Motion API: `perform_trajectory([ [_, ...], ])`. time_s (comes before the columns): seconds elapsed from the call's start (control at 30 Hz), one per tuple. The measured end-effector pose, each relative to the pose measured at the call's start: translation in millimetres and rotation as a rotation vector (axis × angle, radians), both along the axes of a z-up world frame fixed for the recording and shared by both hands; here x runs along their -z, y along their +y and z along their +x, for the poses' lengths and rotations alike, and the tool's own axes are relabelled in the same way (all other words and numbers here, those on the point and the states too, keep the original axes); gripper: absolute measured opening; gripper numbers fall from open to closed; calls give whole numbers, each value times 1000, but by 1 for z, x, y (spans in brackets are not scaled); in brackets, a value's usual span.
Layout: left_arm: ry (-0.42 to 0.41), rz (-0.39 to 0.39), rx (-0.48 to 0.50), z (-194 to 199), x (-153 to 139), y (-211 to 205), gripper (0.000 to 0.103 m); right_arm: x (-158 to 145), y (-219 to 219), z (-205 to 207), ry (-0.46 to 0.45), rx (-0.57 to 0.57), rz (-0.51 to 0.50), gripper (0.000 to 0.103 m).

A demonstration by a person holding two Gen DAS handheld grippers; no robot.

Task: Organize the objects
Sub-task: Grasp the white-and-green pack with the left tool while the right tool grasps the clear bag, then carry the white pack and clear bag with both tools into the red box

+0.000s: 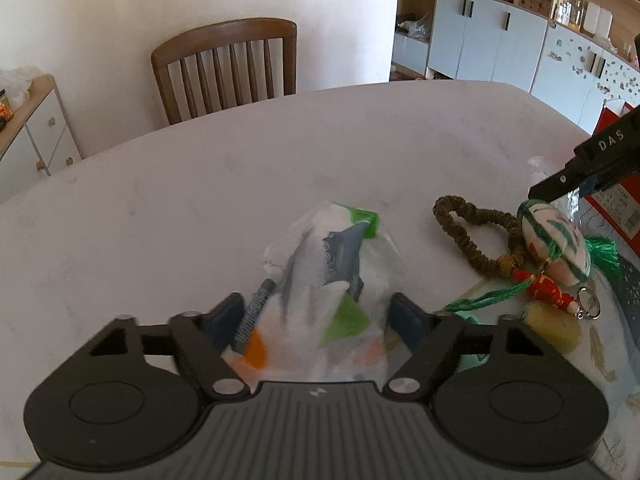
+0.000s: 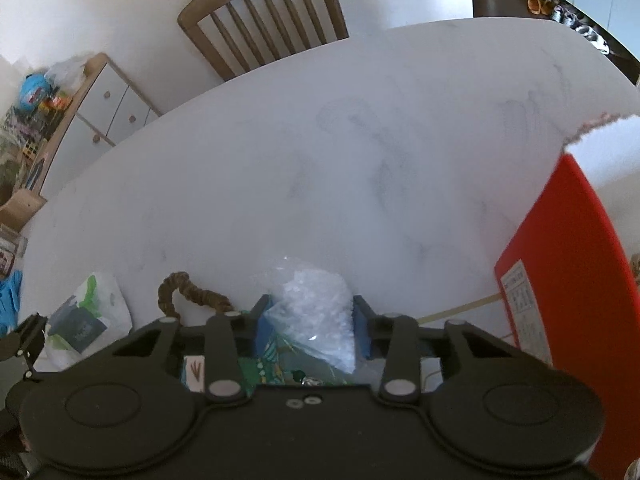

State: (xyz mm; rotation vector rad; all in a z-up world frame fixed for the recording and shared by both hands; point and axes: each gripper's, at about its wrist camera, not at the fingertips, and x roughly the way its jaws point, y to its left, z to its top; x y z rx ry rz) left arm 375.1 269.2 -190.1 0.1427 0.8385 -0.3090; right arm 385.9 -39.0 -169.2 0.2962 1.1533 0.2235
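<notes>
A white table [image 1: 280, 152] fills both views, with a wooden chair [image 1: 228, 68] at its far edge. A red box [image 2: 568, 264] stands on the table's right side, just beside the right gripper [image 2: 312, 324].

On the table near its front edge lies a white packet [image 1: 324, 276] printed with green, grey and orange patches. It sits between the fingers of the left gripper [image 1: 316, 312]: its near end reaches back between them, its far end sticks out ahead. The blue pads flank it closely on both sides, but the blur here hides whether they press it, so I cannot tell if the jaws are clamped or merely close around it.

To the right of the packet, apart from it, lies a brown cord loop [image 1: 472, 232] tied to a white and green charm [image 1: 556, 248] with a green tassel [image 1: 600, 250], a small red figure [image 1: 548, 294] and a yellow cylinder [image 1: 556, 326].

The right gripper has its jaws closed on a crumpled clear plastic bag [image 2: 316, 312], which fills the gap between the blue pads and bulges forward past them.
</notes>
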Motion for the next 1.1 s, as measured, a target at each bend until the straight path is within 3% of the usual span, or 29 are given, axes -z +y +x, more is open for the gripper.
perform_trajectory([
  [0.13, 2, -19, -8, -3, -3, 1, 54, 0, -2, -4, -11, 10, -3, 35],
  [0.27, -7, -2, -20, -6, -8, -5, 41, -5, -6, -10, -23, 15, -9, 33],
  [0.67, -29, -62, -111, -31, -52, -6, 39, -43, -31, -40, -83, 26, 23, 32],
  [1.1, -75, -125, -110, -88, -128, -58, 39, -106, -59, -97, -179, -11, 71, 32],
])
